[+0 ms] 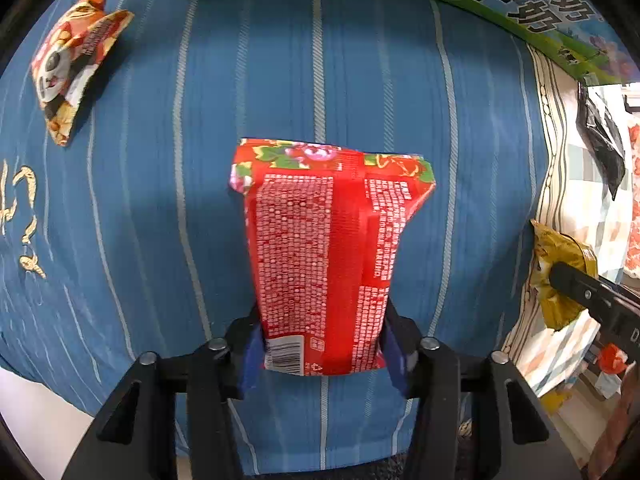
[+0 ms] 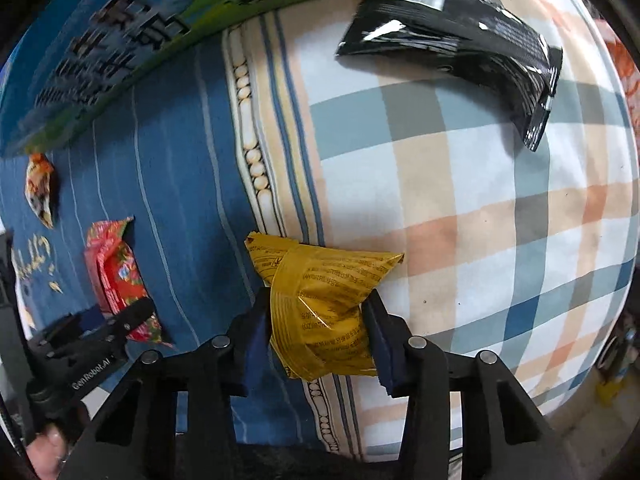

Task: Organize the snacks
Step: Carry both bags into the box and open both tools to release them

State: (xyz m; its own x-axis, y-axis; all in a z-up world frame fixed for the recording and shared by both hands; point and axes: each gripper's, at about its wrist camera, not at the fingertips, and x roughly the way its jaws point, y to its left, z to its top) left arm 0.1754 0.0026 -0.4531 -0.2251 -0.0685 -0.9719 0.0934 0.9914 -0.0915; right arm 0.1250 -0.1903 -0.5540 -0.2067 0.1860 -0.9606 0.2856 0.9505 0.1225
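Left gripper (image 1: 322,354): pinching the red snack packet (image 1: 324,256) at its barcode end, one blue pad on each long side.
Red snack packet, axis: long axis runs straight forward from the jaws, toward the green carton (image 1: 520,4); printed back faces the camera; seems lifted clear of the blue striped cloth (image 1: 160,200), though contact cannot be ruled out.
Right gripper (image 2: 318,334): pinching the yellow snack packet (image 2: 320,296) across its belly.
Yellow snack packet, axis: long axis lies across the jaws, its sealed ends pointing left and right; it hangs over the seam where the blue striped cloth meets the checked cloth (image 2: 480,220).
Green carton: stands along the far edge of the bedding, ahead of both grippers; its opening is not visible.
Nearer arm: the left, by judgement, since the carton fills the far edge straight ahead of it, while from the right it lies ahead and to the left.
Panda snack packet (image 1: 76,64): loose on the blue cloth, far-left corner, well apart from the left gripper.
Black snack packet (image 2: 460,40): loose on the checked cloth near its far edge, just beside the carton's end, ahead and to the right of the right gripper.
Coming move, judged: each held packet travels forward to the carton; the red one already points at it end-on.
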